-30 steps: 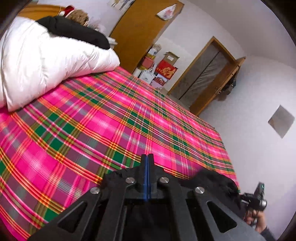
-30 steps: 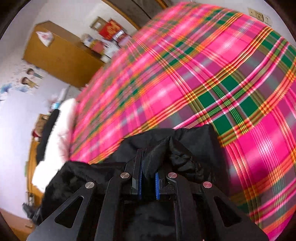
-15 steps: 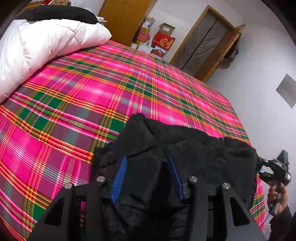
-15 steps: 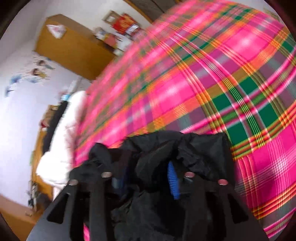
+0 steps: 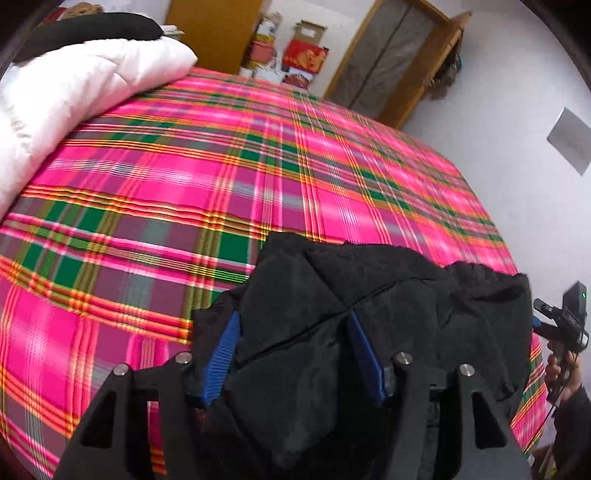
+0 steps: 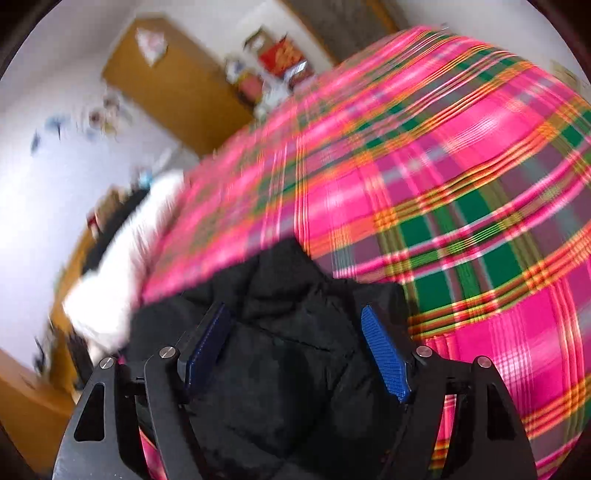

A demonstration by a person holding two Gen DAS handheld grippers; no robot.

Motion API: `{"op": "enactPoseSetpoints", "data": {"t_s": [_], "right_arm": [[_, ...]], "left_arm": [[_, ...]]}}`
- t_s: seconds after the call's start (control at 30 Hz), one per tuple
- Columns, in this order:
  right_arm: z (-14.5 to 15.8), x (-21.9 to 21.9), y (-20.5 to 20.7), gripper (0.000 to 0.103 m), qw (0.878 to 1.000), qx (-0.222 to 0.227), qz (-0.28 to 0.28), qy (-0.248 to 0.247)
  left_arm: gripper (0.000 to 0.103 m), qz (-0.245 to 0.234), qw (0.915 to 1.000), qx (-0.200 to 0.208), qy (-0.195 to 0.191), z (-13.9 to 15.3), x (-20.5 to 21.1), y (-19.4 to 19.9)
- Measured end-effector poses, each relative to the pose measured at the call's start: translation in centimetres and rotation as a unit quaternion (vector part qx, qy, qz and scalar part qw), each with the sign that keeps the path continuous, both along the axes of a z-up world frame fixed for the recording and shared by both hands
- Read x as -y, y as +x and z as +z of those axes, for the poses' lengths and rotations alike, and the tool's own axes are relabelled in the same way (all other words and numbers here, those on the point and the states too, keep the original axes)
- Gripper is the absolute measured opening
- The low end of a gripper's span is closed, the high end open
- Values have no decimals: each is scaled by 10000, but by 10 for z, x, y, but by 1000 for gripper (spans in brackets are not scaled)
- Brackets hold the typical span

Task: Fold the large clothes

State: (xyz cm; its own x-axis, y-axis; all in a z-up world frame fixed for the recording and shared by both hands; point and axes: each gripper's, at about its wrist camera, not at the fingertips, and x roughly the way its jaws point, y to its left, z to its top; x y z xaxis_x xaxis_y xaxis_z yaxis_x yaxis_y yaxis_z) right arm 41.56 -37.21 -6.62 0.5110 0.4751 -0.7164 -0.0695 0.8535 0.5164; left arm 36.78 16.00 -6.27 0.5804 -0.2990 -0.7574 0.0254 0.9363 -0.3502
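A black padded jacket (image 5: 369, 291) lies bunched on the near edge of a bed with a pink, green and orange plaid sheet (image 5: 221, 155). My left gripper (image 5: 295, 347) is open just above the jacket, its blue pads (image 5: 221, 350) spread apart with jacket fabric showing between them. In the right wrist view the same jacket (image 6: 280, 306) lies on the plaid sheet (image 6: 461, 184). My right gripper (image 6: 295, 343) is open over it, blue pads (image 6: 384, 350) wide apart. The right gripper also shows in the left wrist view (image 5: 565, 321), held in a hand.
A white duvet (image 5: 74, 92) with a black garment (image 5: 92, 33) on top lies at the head of the bed. A wooden wardrobe (image 5: 214, 29), boxes and bags (image 5: 295, 59) and a wooden door (image 5: 399, 62) stand beyond the bed. The right wrist view is motion-blurred.
Both grippers were shut on the black jacket a second ago and have opened, letting it drop onto the bed edge. Both cameras have tilted down toward the jacket.
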Motion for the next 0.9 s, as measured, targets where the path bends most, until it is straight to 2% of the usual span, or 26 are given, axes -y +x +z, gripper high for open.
{"op": "enactPoseSetpoints", "data": {"t_s": [0.17, 0.2, 0.23, 0.27, 0.3, 0.33, 0.37, 0.47, 0.57, 0.63, 0.7, 0.77, 0.9], "right_arm": [[-19, -25, 26, 74, 9971, -177, 532, -508], [-21, -28, 29, 69, 9965, -242, 548, -578], [-21, -31, 29, 59, 9960, -224, 530, -676], [-18, -33, 28, 31, 9957, -148, 493, -773], [-16, -32, 27, 20, 9957, -110, 455, -797], [-13, -33, 24, 16, 9956, -27, 406, -843], [-8, -33, 21, 12, 9947, 77, 347, -964], [11, -30, 18, 10, 9924, 373, 14, -1172], [16, -32, 32, 10, 9907, 388, -205, -1285], [-6, -41, 46, 10, 9850, 92, -183, -1715], [-45, -46, 58, 10, 9802, -369, -158, -1940], [-66, -49, 60, 10, 9776, -438, -179, -2052], [-86, -54, 65, 10, 9735, -363, -180, -2251]], "left_arm": [[68, -119, 9993, -232, -279, -12, -2, 20], [68, -124, 9992, -281, -271, -14, -1, 21], [68, -156, 9991, -289, -253, -14, 0, 22], [58, -193, 9993, -260, -180, -13, 2, 22], [48, -222, 9995, -201, -61, -11, 5, 20], [30, -218, 9997, -98, 66, -7, 8, 17], [20, -179, 9997, 19, 151, -2, 9, 14], [15, 215, 9980, 517, 297, 22, 6, 6], [14, 528, 9965, 591, 265, 26, 6, 15], [14, 610, 9963, 377, 475, 9, 12, 30], [15, 658, 9966, 102, 488, -18, 16, 42], [16, 701, 9964, 27, 481, -38, 20, 47], [20, 753, 9949, 153, 656, -54, 27, 48]]}}
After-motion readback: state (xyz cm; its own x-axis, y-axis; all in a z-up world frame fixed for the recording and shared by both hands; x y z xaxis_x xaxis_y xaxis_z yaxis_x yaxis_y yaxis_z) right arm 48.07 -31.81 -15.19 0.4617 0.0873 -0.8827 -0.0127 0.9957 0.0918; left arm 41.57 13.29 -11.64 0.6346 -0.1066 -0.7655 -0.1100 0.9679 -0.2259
